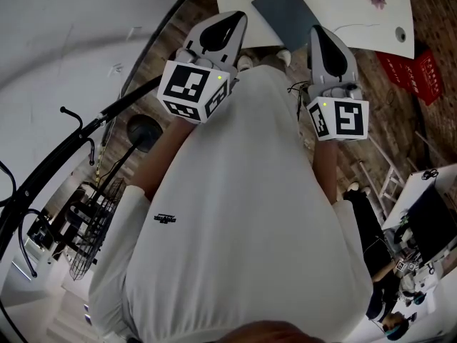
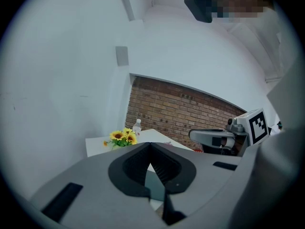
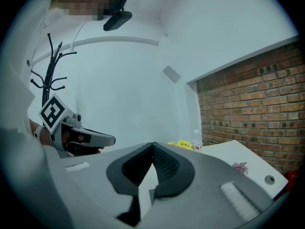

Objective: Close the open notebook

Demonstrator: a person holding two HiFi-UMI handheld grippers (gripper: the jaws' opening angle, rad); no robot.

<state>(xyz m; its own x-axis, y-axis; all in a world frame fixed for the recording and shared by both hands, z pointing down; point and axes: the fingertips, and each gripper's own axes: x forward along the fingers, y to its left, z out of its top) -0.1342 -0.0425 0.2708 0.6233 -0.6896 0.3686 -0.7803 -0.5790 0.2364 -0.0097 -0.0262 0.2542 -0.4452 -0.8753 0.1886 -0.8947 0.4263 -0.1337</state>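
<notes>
- The notebook (image 1: 285,11) lies flat on the white table (image 1: 343,9), near the table's edge closest to the person, showing one plain dark-grey face.
- It sits askew to that edge, with one corner pointing toward the table's far side. Its near end is hidden behind the grippers, so its long axis cannot be told.
- The left gripper (image 1: 237,20) hangs just short of the table's near edge, fingers together on nothing.
- The right gripper (image 1: 318,31) is level beside it, fingers likewise pressed together and empty.
</notes>
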